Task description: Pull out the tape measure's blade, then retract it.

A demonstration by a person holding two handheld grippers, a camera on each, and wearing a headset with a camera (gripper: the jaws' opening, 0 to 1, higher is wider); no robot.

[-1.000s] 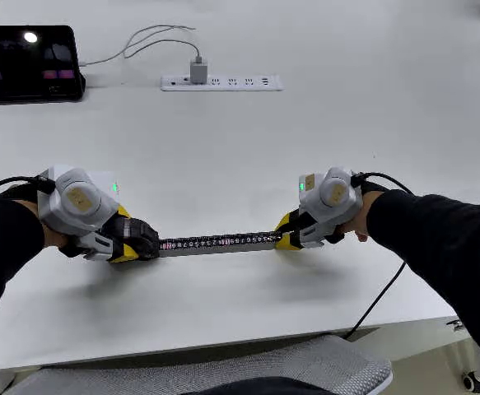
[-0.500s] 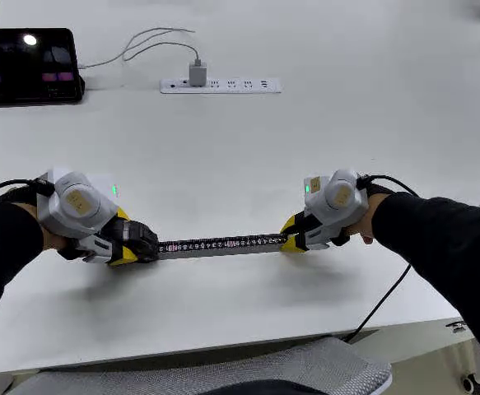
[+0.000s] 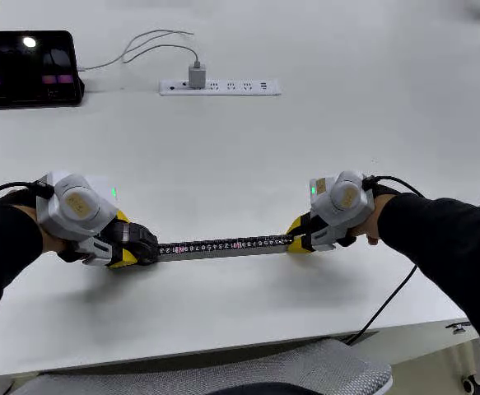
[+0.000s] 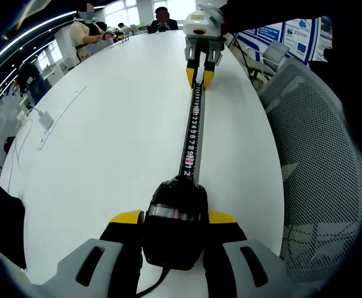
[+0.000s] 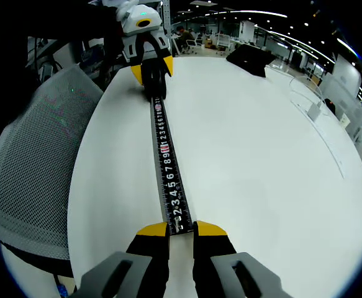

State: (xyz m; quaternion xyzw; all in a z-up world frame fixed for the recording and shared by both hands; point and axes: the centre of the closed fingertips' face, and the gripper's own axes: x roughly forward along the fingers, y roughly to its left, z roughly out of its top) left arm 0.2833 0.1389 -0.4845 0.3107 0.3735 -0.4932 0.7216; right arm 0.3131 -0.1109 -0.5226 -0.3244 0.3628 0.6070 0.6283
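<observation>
Left hand-held gripper (image 4: pixel 175 217) clasping rounded black case (image 4: pixel 176 233), flat numbered blade (image 4: pixel 192 136)

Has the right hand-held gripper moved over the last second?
Yes. Against the power strip, the right hand-held gripper has slid right, drawing more blade from the tape measure.

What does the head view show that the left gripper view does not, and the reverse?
Head view: the lit screen of a tablet, and a black cable dropping past the near edge of the table. Left gripper view: people seated at the far end. Both: the left gripper, tongs shut on the tape measure case, the blade drawn out, the right gripper clamping its tip.
</observation>
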